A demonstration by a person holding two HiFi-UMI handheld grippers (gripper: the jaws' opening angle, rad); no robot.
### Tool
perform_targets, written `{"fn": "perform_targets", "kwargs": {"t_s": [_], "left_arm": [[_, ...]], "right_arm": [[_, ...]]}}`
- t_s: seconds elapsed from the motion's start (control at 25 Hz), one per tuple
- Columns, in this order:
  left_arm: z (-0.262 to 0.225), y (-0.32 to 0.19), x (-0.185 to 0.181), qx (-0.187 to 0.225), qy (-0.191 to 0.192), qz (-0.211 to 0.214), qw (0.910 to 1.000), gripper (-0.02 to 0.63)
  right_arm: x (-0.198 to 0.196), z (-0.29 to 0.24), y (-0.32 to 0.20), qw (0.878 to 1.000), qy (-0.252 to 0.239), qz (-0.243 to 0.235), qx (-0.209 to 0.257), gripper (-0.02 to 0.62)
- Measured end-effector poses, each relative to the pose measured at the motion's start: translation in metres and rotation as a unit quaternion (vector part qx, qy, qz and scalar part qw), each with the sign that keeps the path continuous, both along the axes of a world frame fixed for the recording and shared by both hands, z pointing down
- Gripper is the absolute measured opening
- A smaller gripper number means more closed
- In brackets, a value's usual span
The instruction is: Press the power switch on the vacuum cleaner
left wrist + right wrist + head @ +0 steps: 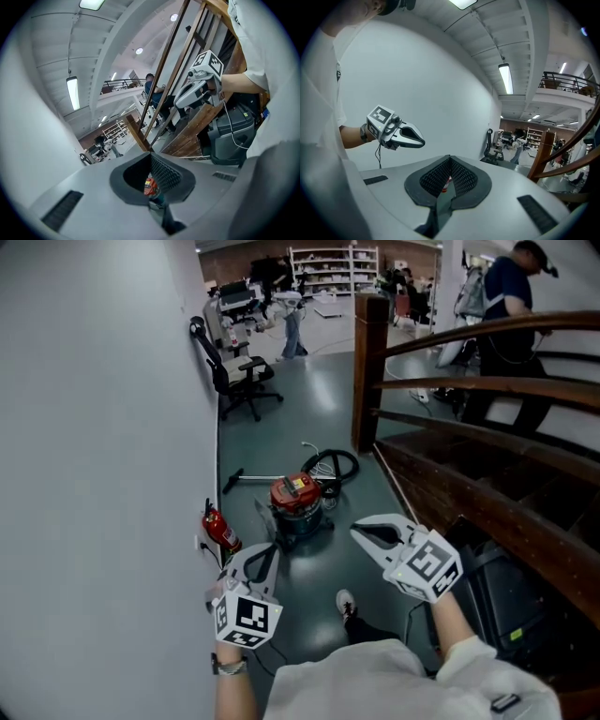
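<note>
The vacuum cleaner (296,502), a squat canister with a red top, stands on the dark floor ahead of me, its black hose (333,465) coiled behind it. My left gripper (265,557) hovers shut and empty, near and just left of the vacuum, well above the floor. My right gripper (364,532) is also shut with nothing in it, to the vacuum's right and nearer me. In the left gripper view the closed jaws (151,157) frame the vacuum's red top (150,185), and the right gripper (199,89) shows above. The right gripper view shows its shut jaws (450,160) and the left gripper (396,131).
A white wall (94,474) runs along the left with a red fire extinguisher (220,529) at its foot. A wooden stair railing (370,362) borders the right. An office chair (239,371) stands farther back; a person (506,306) is at the far right. My shoe (347,604) is below the vacuum.
</note>
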State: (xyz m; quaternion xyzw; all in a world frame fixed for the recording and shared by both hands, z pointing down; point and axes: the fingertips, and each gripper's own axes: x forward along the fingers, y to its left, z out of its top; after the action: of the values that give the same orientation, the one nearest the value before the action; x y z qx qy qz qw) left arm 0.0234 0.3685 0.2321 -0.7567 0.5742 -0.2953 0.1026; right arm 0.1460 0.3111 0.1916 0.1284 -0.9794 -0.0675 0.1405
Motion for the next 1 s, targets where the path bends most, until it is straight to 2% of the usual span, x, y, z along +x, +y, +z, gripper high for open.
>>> {"fn": "perform_targets", "kwargs": {"t_s": [0.24, 0.4, 0.84, 1.0], "left_arm": [[-0.001, -0.054, -0.014, 0.002, -0.003, -0.008, 1.0, -0.003], [-0.003, -0.088, -0.017, 0.003, 0.0, -0.009, 1.0, -0.002], [0.0, -0.155, -0.016, -0.012, 0.003, -0.008, 0.9999, -0.002], [0.001, -0.169, -0.017, -0.018, 0.003, -0.01, 0.9998, -0.002]], "right_arm": [[-0.015, -0.001, -0.053, 1.0, -0.004, -0.017, 0.023, 0.028], [-0.022, 0.002, -0.084, 0.999, 0.014, -0.034, 0.036, 0.029], [-0.023, 0.005, -0.153, 0.999, 0.013, -0.032, -0.008, 0.028], [-0.027, 0.005, -0.168, 0.999, 0.015, -0.04, 0.004, 0.028]]}}
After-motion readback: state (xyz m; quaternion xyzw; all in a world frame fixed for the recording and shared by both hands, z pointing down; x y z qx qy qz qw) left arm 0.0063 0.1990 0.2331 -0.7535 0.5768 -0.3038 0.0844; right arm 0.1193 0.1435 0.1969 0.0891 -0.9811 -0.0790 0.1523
